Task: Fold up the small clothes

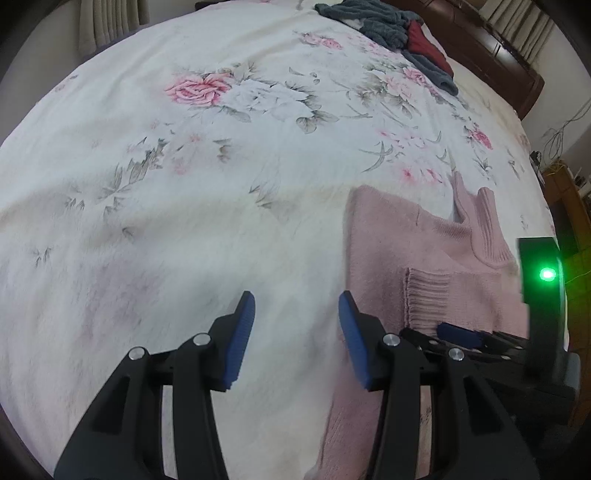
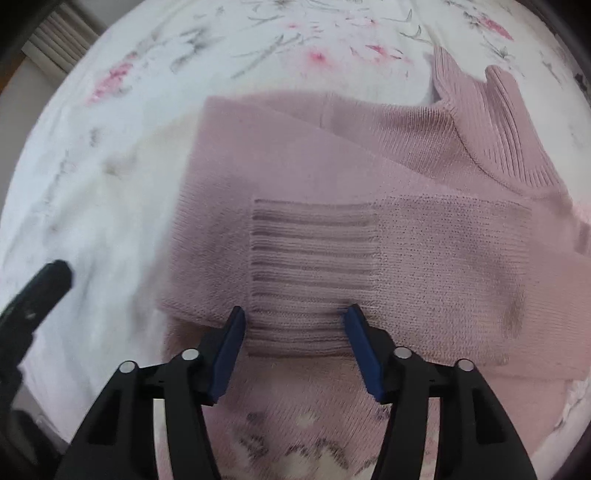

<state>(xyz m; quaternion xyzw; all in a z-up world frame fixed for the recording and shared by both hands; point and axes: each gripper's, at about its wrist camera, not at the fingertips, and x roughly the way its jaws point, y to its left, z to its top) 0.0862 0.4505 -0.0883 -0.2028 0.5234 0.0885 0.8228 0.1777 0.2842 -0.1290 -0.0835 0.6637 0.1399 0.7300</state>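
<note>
A pink knitted sweater (image 2: 424, 236) lies flat on the floral bedsheet, both sleeves folded across its body and its ribbed collar (image 2: 498, 122) at the upper right. In the left wrist view the sweater (image 1: 399, 247) sits at the lower right. My left gripper (image 1: 297, 297) is open over bare sheet, just left of the sweater's edge, holding nothing. My right gripper (image 2: 295, 312) is open with its blue pads either side of the ribbed sleeve cuff (image 2: 314, 266), low over it. The right gripper's fingers (image 1: 461, 334) also show in the left wrist view beside the cuff.
The white bedsheet (image 1: 184, 184) with pink roses stretches far and left. A heap of grey and dark red clothes (image 1: 402, 33) lies at the far end by the dark wooden headboard (image 1: 498, 48). The left gripper's tip (image 2: 48, 284) shows at the left.
</note>
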